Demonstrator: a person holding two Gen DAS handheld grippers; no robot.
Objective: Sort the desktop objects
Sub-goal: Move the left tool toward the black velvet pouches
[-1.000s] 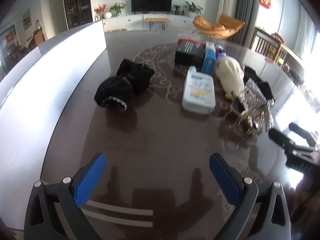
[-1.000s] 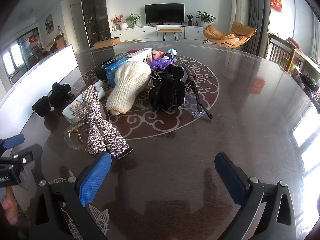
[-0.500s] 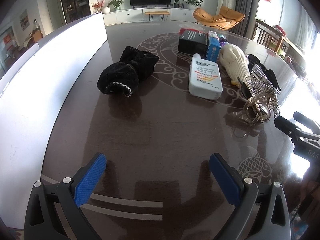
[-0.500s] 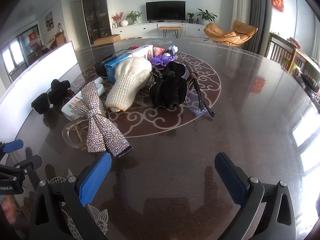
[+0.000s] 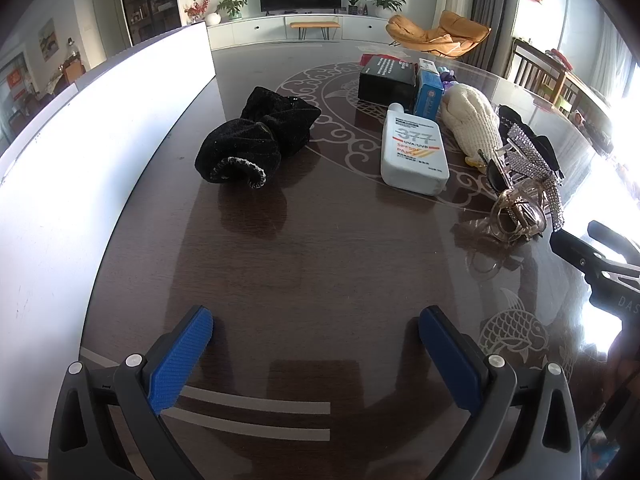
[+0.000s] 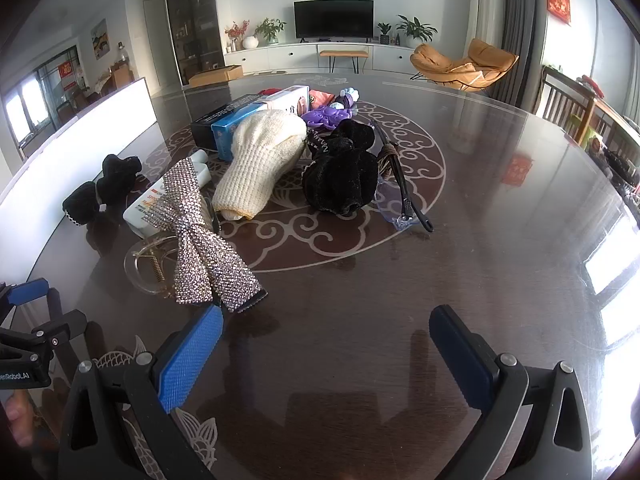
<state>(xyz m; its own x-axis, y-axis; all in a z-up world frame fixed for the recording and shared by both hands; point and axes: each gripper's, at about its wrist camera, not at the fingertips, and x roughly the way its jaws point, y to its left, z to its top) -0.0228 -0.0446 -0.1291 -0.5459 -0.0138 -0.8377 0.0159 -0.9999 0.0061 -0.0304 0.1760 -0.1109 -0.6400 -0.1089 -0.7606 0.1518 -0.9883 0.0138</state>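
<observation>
On the dark round table (image 5: 320, 264) lies a pile of objects. A black velvet scrunchie (image 5: 256, 140) rests apart at the left. A white bottle (image 5: 414, 152), a cream knit glove (image 5: 474, 118), a rhinestone bow (image 6: 200, 240) on a clear hair clip (image 6: 146, 268), another black scrunchie (image 6: 340, 180), glasses (image 6: 400, 196), a black box (image 5: 386, 78) and a blue box (image 5: 428, 90) cluster in the middle. My left gripper (image 5: 316, 356) is open and empty, well short of the scrunchie. My right gripper (image 6: 326, 354) is open and empty, just below the bow.
A long white panel (image 5: 80, 152) stands along the table's left edge. A purple toy (image 6: 330, 114) and a pink item (image 6: 322, 98) lie behind the pile. Wooden chairs (image 6: 568, 108) stand at the far right. Bare tabletop (image 6: 500, 208) stretches to the right of the glasses.
The left gripper has drawn back and tilted, so the objects sit a little farther up in its view. The right gripper has barely moved. Both stay open.
</observation>
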